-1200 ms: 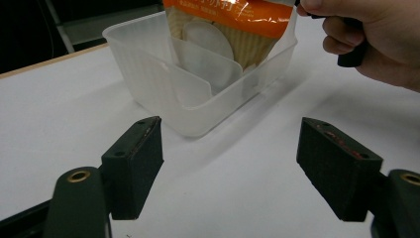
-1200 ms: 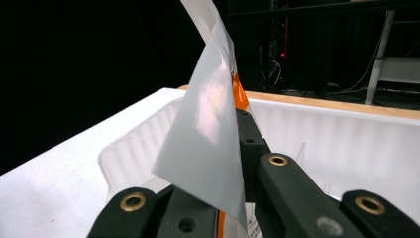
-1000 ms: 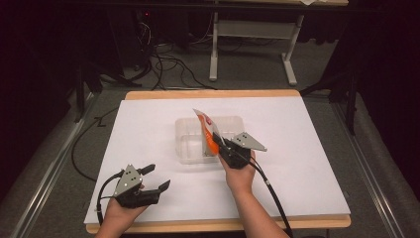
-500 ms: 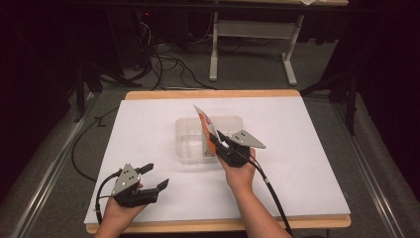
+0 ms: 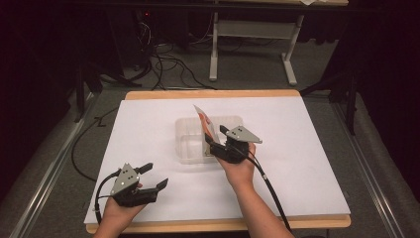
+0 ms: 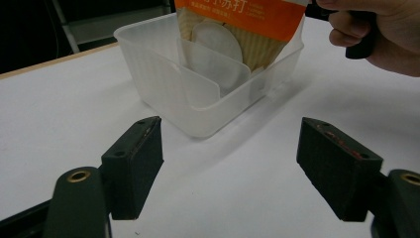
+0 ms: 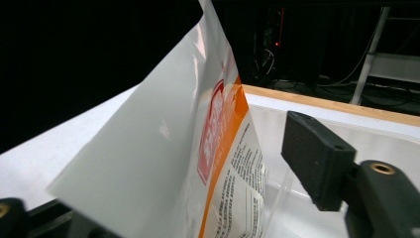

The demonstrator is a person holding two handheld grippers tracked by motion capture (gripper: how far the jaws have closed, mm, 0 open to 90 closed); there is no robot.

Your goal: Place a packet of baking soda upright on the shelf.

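An orange and white snack packet stands tilted in a clear plastic bin at the table's middle. In the left gripper view the packet rests in the divided bin, with round crackers printed on it. My right gripper is at the bin's right edge, open. The packet lies against its left jaw, and a gap separates it from the right jaw. My left gripper rests open near the front left of the table, and nothing sits between its jaws.
A white sheet covers the wooden table. Cables and a white table frame lie on the floor beyond the far edge. The right hand is beside the bin.
The packet has settled a little lower into the bin and shows less orange. The right hand has barely shifted. The left gripper has not moved.
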